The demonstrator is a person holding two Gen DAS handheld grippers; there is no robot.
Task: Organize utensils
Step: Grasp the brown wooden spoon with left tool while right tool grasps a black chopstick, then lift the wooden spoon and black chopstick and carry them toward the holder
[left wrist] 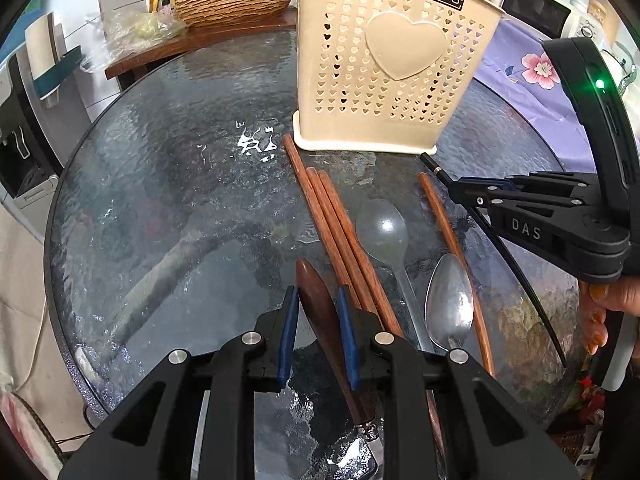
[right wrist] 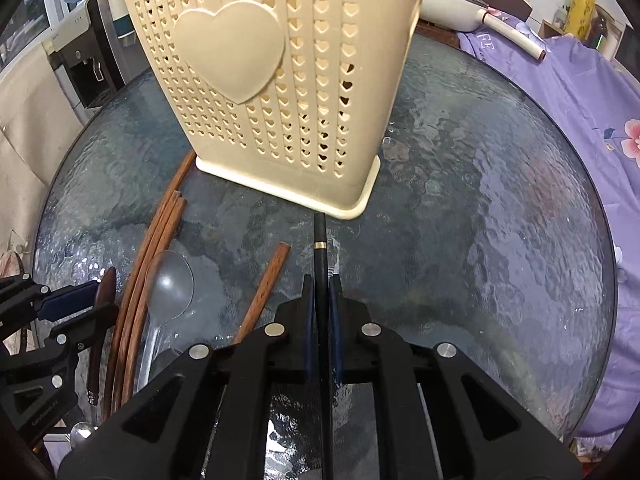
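Blue pads of the left hand-held gripper (left wrist: 318, 320) clamp a dark wooden handle (left wrist: 320, 308). Rightward lie brown chopsticks (left wrist: 340, 232) and spoons (left wrist: 448, 304) below the cream holder (left wrist: 380, 80); the right hand-held gripper (right wrist: 320, 300) pinches a black chopstick (right wrist: 319, 248), bare bench (right wrist: 500, 220) beyond.
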